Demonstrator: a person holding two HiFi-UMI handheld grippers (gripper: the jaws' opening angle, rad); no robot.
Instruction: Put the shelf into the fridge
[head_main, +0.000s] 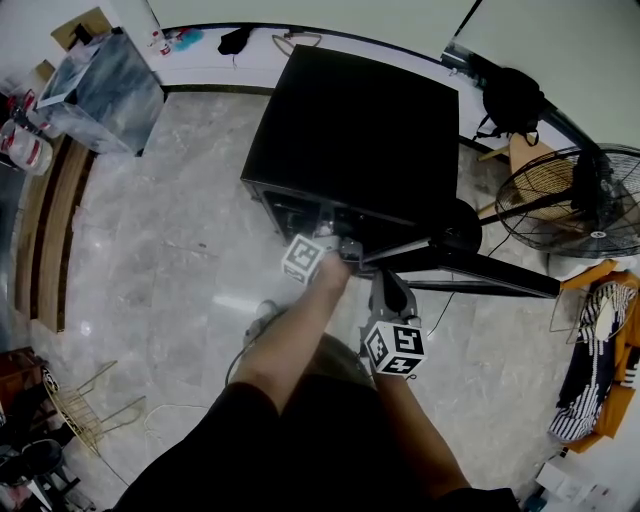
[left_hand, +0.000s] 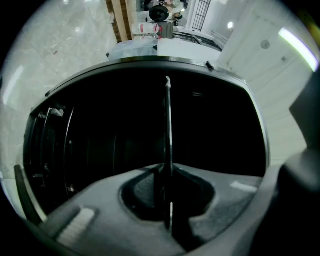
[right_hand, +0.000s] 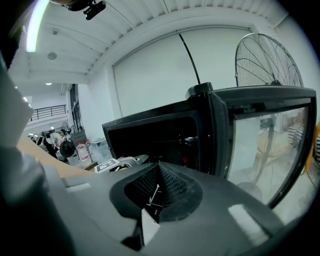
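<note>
**Shelf at the fridge mouth**

Head view: your left gripper (head_main: 340, 248) is at the open fridge (head_main: 350, 130), and your right gripper (head_main: 388, 285) is just below it.

Left gripper view: the jaws are clamped on the thin shelf (left_hand: 167, 125), which points edge-on into the fridge. It is likely light, stiff and slippery, so hold its front rim.

Right gripper view: the jaws are together.

I could read no text, brand or number in any view. The nearer marker cube (head_main: 394, 347) and the farther marker cube (head_main: 305, 257) carried only black-and-white square patterns, not letters. The bottle (head_main: 22, 147) by the wooden bench had a red label, but its print was too small for me to make out. The same bottle in the right gripper view was just as unreadable.
</note>
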